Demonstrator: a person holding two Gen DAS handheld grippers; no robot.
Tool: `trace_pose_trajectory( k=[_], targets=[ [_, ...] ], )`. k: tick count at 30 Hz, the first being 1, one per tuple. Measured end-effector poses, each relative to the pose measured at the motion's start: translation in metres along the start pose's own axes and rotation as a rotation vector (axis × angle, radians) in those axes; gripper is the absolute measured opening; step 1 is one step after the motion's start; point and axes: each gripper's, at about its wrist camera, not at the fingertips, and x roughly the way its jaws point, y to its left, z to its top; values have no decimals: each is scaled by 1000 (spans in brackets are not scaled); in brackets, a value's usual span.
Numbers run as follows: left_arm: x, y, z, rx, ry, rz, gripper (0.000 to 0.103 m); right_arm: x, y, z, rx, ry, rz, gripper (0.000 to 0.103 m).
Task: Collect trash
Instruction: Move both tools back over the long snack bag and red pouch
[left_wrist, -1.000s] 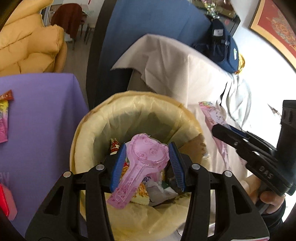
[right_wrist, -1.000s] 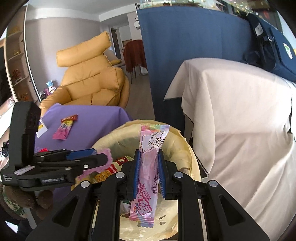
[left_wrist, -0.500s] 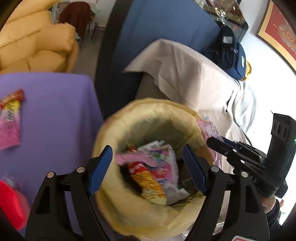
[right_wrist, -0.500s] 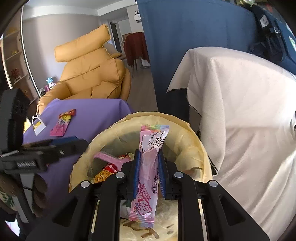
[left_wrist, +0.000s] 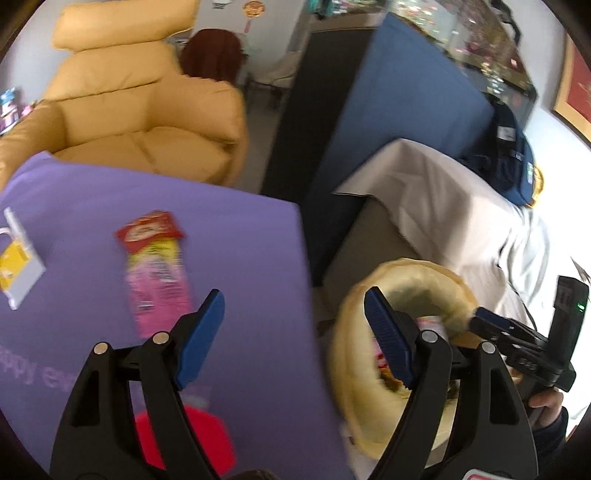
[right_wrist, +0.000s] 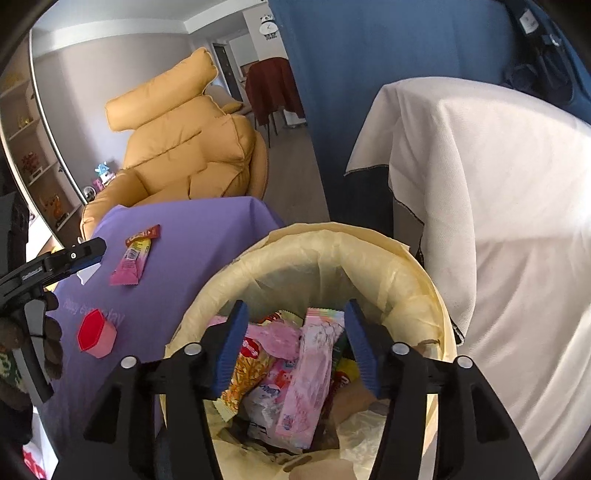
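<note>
The trash bin (right_wrist: 369, 254) with a yellow liner holds several wrappers. My right gripper (right_wrist: 295, 347) is open above it, and a pink wrapper (right_wrist: 310, 376) lies loose in the bin between its fingers. My left gripper (left_wrist: 293, 339) is open and empty over the edge of the purple table (left_wrist: 240, 258), left of the bin (left_wrist: 351, 369). A red-and-pink snack wrapper (left_wrist: 157, 273) lies on the table ahead of it; it also shows in the right wrist view (right_wrist: 135, 256). A red hexagonal box (right_wrist: 96, 338) sits on the table nearer me.
A white-and-yellow card (left_wrist: 18, 266) lies at the table's left. A yellow armchair (left_wrist: 140, 122) stands behind the table. A white-draped piece of furniture (right_wrist: 498, 221) and a blue panel (right_wrist: 351, 92) stand behind the bin.
My right gripper opened and the pink wrapper dropped into the bin. My left gripper, open after releasing the pink plastic piece, swung left from the bin over the purple table.
</note>
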Motion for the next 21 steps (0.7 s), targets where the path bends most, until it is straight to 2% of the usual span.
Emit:
trace_pose_trajectory(
  k=[3,7,10,13,17,18,20,21],
  targets=[
    [-4,28,1,-38,5,35,74,0,11,2,-41,-4,-5,52],
    [-6,61,2,-72,8,82,74,1,30,4,-88,12,49,52],
    [-2,81,4,-104,19,100,74,4,50,4,-146,-6,47,52],
    [17,88,10,-99,65,122,74,13,66,7,-165,-19,55,52],
    [54,87,23,-44,140,194,73,27,76,14,-149,-19,63,52],
    [61,89,25,-42,153,202,71,30,79,15,-143,-15,70,52],
    [72,93,27,-46,187,218,53,35,81,17,-143,-10,73,52],
    [75,97,27,-57,204,220,47,36,83,17,-145,-7,74,52]
  ],
)
